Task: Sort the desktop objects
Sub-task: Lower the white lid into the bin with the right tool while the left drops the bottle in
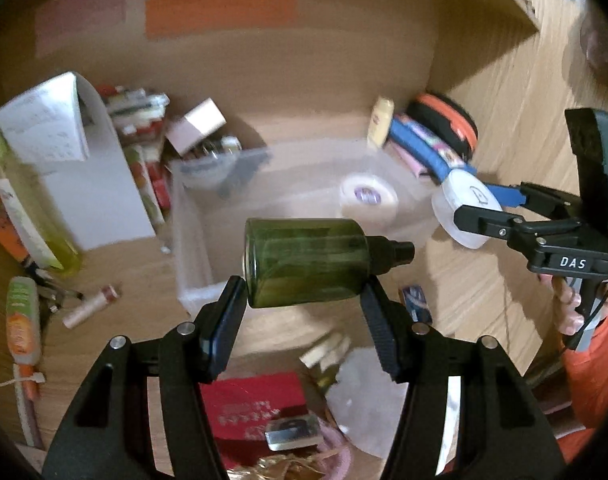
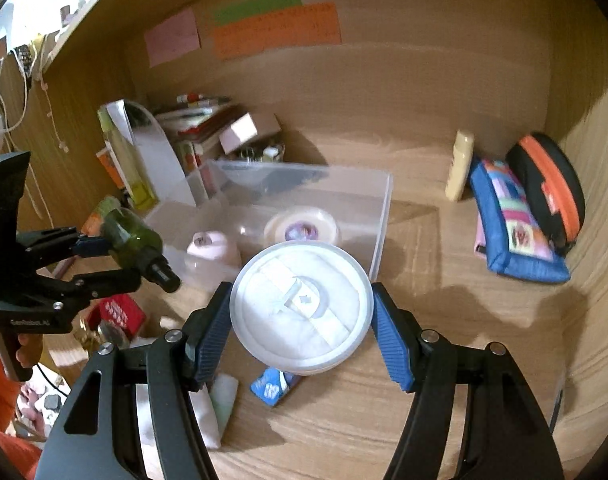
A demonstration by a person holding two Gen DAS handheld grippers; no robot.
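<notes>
Risk: green bottle [image 1: 304, 262] sideways in left hand-held gripper [image 1: 304, 304] may slip | right hand-held gripper [image 2: 299, 320] clamps round white case [image 2: 301, 308] | clear bin [image 2: 380, 216] just ahead; rim collision possible

Both grippers are black frames with triangular cut-outs in their arms and silver round screw heads at the pivots. The left gripper [image 1: 304, 300] carries dark, ribbed pads [image 1: 378, 328]; seen from the right wrist, small pale lettering, too blurred to read, runs along its side. The right gripper [image 2: 301, 332] has blue ribbed pads [image 2: 392, 344]. From the left wrist, its body shows white letters "DAS" and a small green light glows on the block above. A thin black cable hangs below its grip. The hand [image 1: 568, 312] on it comes out of an orange sleeve [image 1: 592, 380].
</notes>
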